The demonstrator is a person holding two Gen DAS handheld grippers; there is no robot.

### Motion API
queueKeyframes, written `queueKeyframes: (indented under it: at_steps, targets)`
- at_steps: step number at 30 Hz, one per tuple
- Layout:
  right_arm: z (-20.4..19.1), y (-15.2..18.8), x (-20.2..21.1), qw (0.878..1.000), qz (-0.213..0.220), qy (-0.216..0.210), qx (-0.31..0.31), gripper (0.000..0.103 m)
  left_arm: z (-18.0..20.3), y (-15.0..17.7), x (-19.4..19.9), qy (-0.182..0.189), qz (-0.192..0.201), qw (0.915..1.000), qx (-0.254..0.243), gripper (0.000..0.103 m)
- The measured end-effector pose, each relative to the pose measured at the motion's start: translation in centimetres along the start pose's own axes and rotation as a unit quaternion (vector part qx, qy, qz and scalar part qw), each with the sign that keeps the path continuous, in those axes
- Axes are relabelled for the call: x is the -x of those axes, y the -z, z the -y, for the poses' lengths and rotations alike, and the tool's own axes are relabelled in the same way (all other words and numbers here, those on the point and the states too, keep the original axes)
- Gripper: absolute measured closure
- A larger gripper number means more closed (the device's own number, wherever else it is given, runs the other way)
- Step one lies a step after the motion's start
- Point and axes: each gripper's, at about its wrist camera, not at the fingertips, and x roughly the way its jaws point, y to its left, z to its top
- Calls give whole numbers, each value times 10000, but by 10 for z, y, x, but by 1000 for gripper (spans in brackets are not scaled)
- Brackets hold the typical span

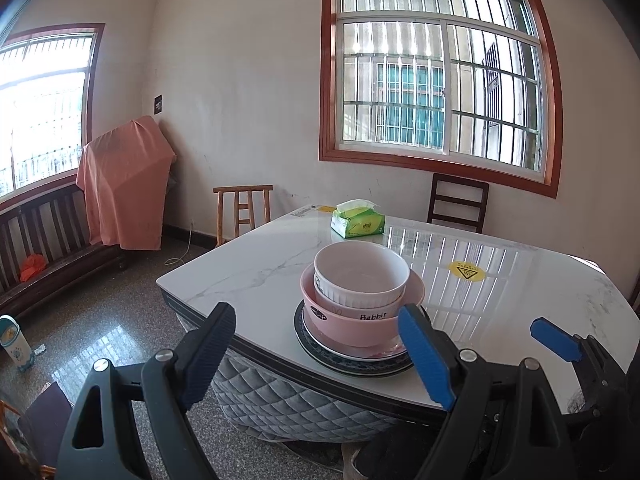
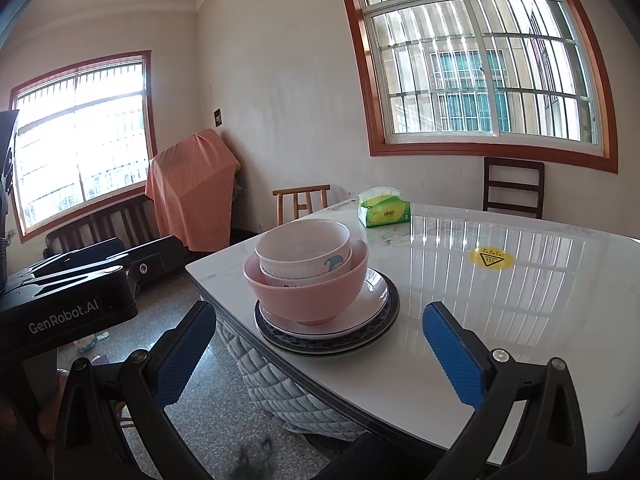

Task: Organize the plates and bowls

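Observation:
A stack stands near the table's near-left corner: a white ribbed bowl (image 1: 360,276) sits inside a pink bowl (image 1: 352,326), on a white plate (image 1: 384,350), on a dark-rimmed plate (image 1: 360,366). The same stack shows in the right wrist view: white bowl (image 2: 304,248), pink bowl (image 2: 308,296), white plate (image 2: 368,312), dark-rimmed plate (image 2: 332,344). My left gripper (image 1: 316,344) is open and empty, just short of the stack. My right gripper (image 2: 320,344) is open and empty, also in front of the stack. The right gripper's finger (image 1: 556,340) shows at the right of the left wrist view.
The white marble table (image 1: 520,312) carries a green tissue pack (image 1: 358,222) at its far side and a yellow warning sticker (image 1: 466,271). Wooden chairs (image 1: 242,210) stand behind it. The left gripper's body (image 2: 72,300) shows at left. A bench and an orange cloth (image 1: 124,184) stand by the wall.

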Motion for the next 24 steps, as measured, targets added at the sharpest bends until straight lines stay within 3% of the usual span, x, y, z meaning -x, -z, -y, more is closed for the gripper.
queueKeyframes:
  at_steps: [8, 13, 15, 17, 21, 24]
  targets:
    - [7, 5, -2, 9999, -82, 6, -76, 0, 4, 3, -11, 93, -205, 9997, -32, 17]
    - [14, 9, -4, 9997, -166, 34, -154, 0, 9, 7, -19, 46, -234, 9997, -6, 7]
    - [19, 10, -4, 9997, -187, 65, -173, 0, 10, 10, -21, -118, -205, 9997, -10, 1]
    - [30, 9, -3, 9995, -198, 146, -207, 0, 12, 12, -22, -233, -108, 9997, -59, 0]
    - [75, 5, -1, 9969, -317, 627, -340, 0, 16, 12, -25, -320, -40, 9994, -135, 0]
    - [128, 4, -10, 9882, -894, 1193, -360, 0, 17, 11, -32, -295, -172, 9993, -117, 0]
